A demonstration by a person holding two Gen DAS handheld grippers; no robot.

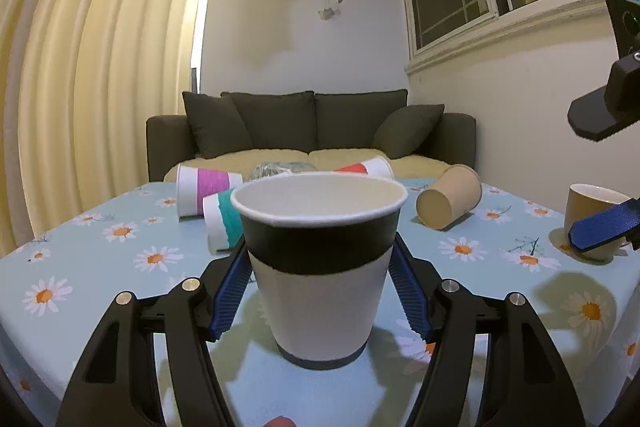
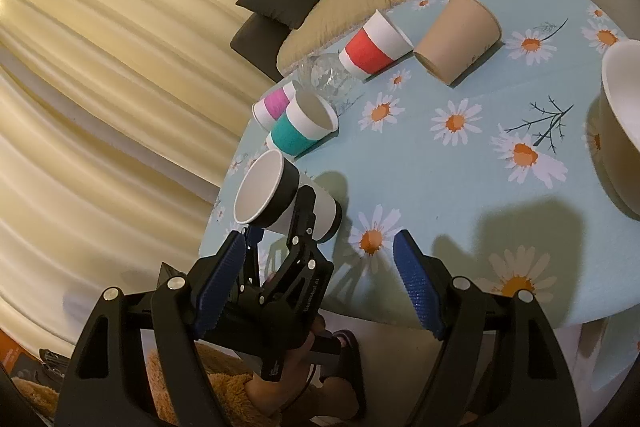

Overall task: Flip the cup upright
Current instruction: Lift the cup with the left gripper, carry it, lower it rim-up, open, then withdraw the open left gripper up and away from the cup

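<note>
A white paper cup with a black band (image 1: 320, 267) stands upright on the daisy tablecloth (image 1: 120, 267), mouth up. My left gripper (image 1: 320, 291) has its blue pads on both sides of the cup and is shut on it. In the right wrist view the same cup (image 2: 276, 199) sits between the left gripper's fingers near the table's left edge. My right gripper (image 2: 320, 291) is open and empty, held above the table's near edge; its blue finger (image 1: 600, 227) shows at the right of the left wrist view.
Several cups lie on their sides at the back: pink-banded (image 1: 208, 193), teal-banded (image 2: 302, 125), red-banded (image 2: 374, 45) and plain brown (image 2: 460, 37). A clear plastic bottle (image 2: 330, 75) lies among them. A tan mug (image 1: 592, 215) stands at the right. A dark sofa (image 1: 312, 131) is behind the table.
</note>
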